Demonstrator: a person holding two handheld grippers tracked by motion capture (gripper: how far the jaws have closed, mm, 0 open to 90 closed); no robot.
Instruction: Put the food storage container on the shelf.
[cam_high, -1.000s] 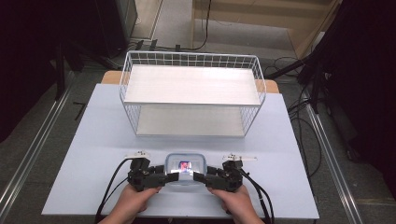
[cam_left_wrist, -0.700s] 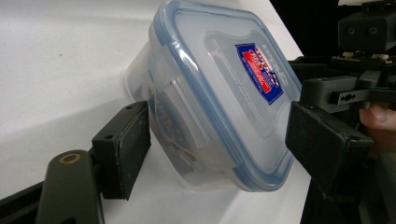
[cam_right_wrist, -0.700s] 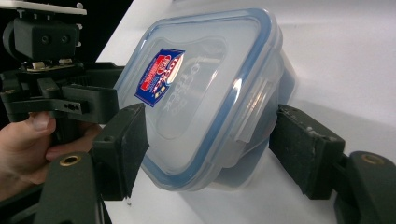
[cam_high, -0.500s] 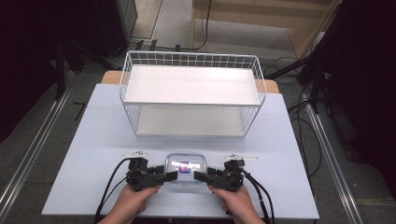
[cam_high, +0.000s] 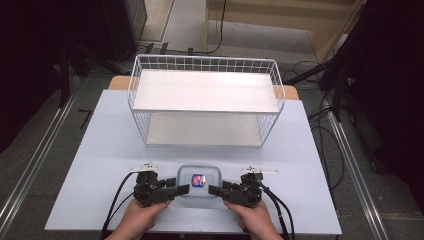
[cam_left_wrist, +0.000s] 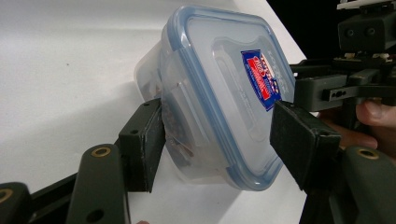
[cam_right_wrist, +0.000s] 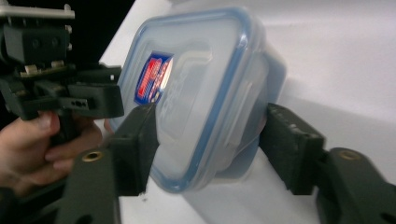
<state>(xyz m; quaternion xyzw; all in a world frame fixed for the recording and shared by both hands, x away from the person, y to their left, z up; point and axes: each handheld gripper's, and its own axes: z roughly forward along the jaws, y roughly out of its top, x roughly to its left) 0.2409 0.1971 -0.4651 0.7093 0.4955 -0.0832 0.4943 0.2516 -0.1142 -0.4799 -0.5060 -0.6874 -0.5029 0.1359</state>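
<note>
A clear plastic container (cam_high: 199, 174) with a blue-rimmed lid and a red and blue label sits near the table's front edge. My left gripper (cam_high: 183, 189) reaches it from the left and my right gripper (cam_high: 212, 190) from the right. In the left gripper view the left gripper (cam_left_wrist: 219, 140) has one jaw against the container (cam_left_wrist: 224, 70) body and the other over the lid. In the right gripper view the right gripper (cam_right_wrist: 212, 142) clasps the opposite end of the container (cam_right_wrist: 205, 60) the same way. Both are turned on their sides, and both look shut on it.
A white wire basket rack (cam_high: 205, 64) with an upper shelf board (cam_high: 205, 92) and a lower board stands at the back of the pale table (cam_high: 100, 150). Cables trail from both grippers over the front edge. Dark floor and metal rails flank the table.
The container has shifted slightly away from the table's front edge between the two grippers. Hands and grippers have barely moved.
</note>
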